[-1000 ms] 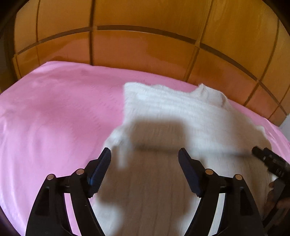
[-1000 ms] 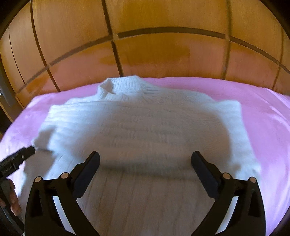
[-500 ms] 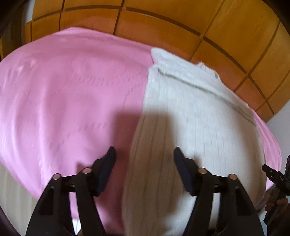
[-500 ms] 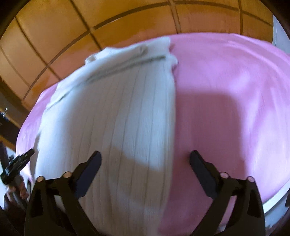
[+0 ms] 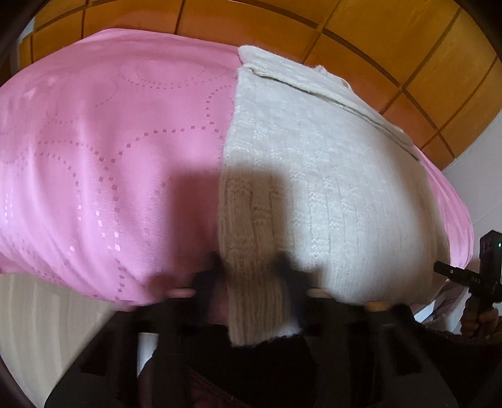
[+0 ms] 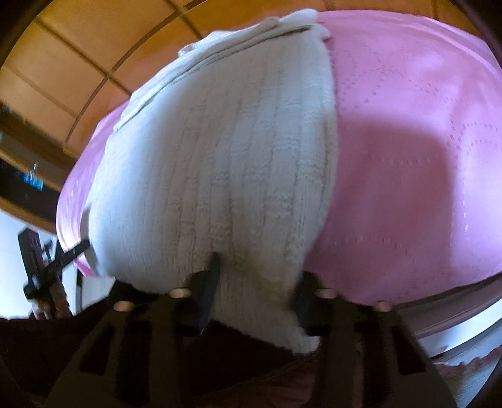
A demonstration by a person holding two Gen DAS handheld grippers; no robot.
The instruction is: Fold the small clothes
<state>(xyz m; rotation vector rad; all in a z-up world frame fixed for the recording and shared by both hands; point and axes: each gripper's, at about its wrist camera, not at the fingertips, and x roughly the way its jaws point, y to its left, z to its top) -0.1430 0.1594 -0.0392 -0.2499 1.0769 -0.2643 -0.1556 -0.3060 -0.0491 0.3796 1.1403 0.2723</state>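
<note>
Left wrist, sweater [image 5: 329, 175] hem between closing claw [image 5: 251, 266] (pinched)

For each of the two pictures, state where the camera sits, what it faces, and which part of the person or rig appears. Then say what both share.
Left wrist view: on the left tool, looking down at the white knit sweater's near left corner; jaws closing on its hem; other hand at right.
Right wrist view: on the right tool, facing the near right corner, jaws closing on it.
Shared: sweater, pink bedspread, wooden headboard.
</note>
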